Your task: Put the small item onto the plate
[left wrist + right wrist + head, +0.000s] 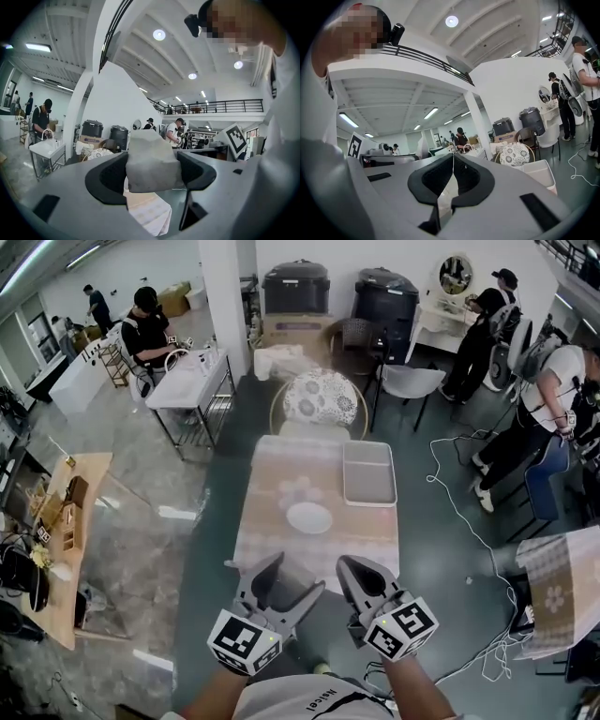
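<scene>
gripping a small grey item (151,163), the left gripper (298,574) is held clenched on it; the lump is pinched on both sides by the dark jaw pads and stands taller than them. the right gripper (453,160) is pressed shut with nothing between its jaws, whose tips meet in a thin line. in the head view both grippers are held side by side at 6 o'clock, near the closest edge of a table (267,493) covered with a pale patterned cloth. a white plate (309,517) is set on the table at 12 o'clock from the grippers, apart from them. a grey tray (368,474) is placed at 1 o'clock from the plate, just beside it. a chair with a floral cushion (321,397) is seen at the table's far end, at 12 o'clock
</scene>
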The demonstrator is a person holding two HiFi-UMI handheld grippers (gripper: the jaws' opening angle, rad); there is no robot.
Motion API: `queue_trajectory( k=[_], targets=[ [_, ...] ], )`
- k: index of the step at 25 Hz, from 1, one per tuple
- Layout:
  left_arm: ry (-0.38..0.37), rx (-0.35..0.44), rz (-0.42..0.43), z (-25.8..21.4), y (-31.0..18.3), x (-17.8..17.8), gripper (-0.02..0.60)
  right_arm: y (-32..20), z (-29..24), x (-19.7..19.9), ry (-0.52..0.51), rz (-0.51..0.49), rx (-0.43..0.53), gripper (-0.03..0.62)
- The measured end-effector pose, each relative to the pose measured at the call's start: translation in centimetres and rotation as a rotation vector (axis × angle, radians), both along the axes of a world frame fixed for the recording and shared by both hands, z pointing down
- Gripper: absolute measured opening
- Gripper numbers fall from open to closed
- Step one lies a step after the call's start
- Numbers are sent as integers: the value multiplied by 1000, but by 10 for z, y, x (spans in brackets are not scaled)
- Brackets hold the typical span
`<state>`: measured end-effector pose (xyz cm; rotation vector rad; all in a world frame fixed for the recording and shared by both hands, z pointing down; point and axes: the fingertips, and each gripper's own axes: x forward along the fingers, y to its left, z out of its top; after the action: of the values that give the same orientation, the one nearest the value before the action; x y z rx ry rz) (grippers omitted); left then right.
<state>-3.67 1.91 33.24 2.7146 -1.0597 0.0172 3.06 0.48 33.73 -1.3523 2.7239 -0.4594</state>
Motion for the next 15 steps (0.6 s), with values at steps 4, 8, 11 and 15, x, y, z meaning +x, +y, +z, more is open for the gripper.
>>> queue_trajectory(
  k=[4,8,11,15],
  targets=[
    [-17,-5,28,9,-37,-11,331,-38,4,-10,4,30,-10,15],
    [-35,-3,74,19,-66,-16,331,-66,7,-14,7,74,-12,15],
    [-49,-3,98,27,-82,-17,331,-77,12,-14,9,107,-20,15],
    [-50,-24,123,40,-99,-9,331,-87,22,-7,14,135,-46,15]
  ],
)
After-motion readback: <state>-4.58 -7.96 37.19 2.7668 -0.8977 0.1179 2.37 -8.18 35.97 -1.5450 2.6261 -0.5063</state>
